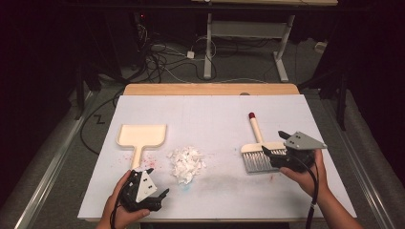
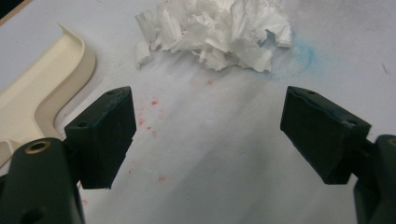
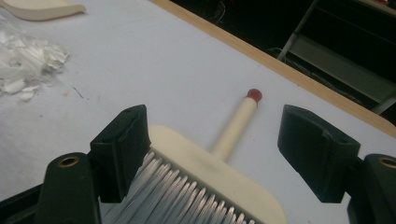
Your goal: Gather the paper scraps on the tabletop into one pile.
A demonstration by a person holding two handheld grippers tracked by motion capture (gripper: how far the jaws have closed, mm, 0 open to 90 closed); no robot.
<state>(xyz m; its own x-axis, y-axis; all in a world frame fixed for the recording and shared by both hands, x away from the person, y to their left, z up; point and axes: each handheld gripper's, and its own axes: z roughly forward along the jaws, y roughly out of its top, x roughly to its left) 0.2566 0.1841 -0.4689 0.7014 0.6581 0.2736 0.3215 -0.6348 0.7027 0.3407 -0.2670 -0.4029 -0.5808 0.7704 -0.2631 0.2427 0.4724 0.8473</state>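
right gripper (image 3: 212,154) hangs released over the brush (image 3: 219,179), jaws straddling its head as if lining up a grab, while the left gripper (image 2: 208,140), also released, waits near the dustpan (image 1: 141,136) and paper scraps (image 1: 187,163) on the counter (image 1: 215,114).

cream dustpan (image 1: 142,135) left | white paper scraps (image 1: 187,163) centre, heaped | cream brush (image 1: 259,151) right, flat
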